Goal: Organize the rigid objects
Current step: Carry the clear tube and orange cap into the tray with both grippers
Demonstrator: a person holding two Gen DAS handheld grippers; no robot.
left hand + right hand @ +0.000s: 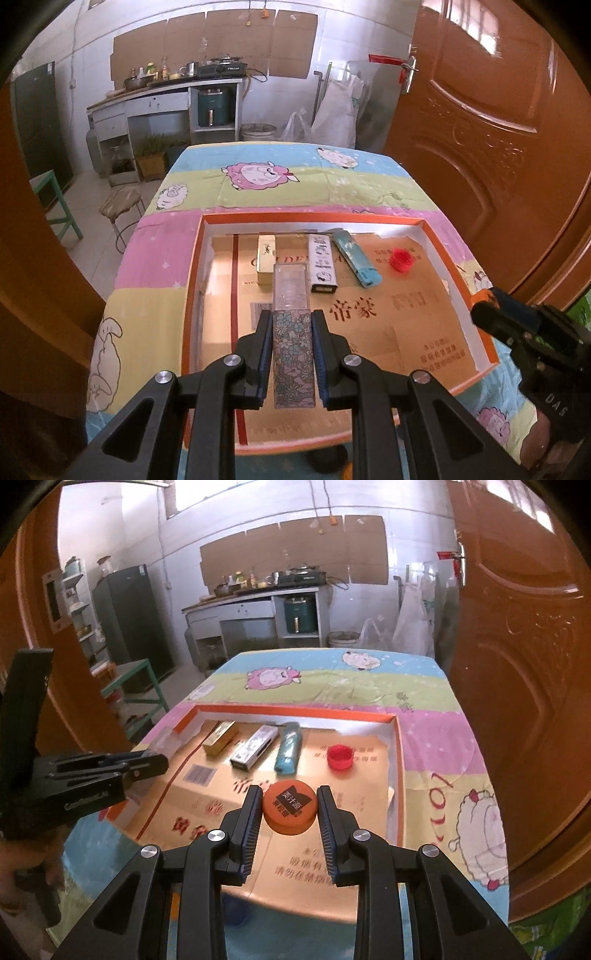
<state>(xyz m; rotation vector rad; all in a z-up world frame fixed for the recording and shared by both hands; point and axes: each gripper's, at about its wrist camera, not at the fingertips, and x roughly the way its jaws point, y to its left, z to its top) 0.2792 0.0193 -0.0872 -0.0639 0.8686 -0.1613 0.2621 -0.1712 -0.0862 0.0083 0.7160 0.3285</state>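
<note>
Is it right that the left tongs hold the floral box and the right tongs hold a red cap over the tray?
Not quite: the right tongs hold an orange cap; the red cap lies in the tray, per the right wrist view. Left tongs do hold the floral box.

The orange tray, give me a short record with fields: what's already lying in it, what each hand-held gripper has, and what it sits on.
tray: shallow orange-rimmed tray, cardboard-lined
surface: table with a cartoon sheep cloth
already in tray: gold box, black-and-white box, blue lighter, side by side at the far end; red cap apart on the right
left hand-held gripper: shut on a floral case with a clear top, over the tray
right hand-held gripper: shut on an orange cap, over the tray
</note>
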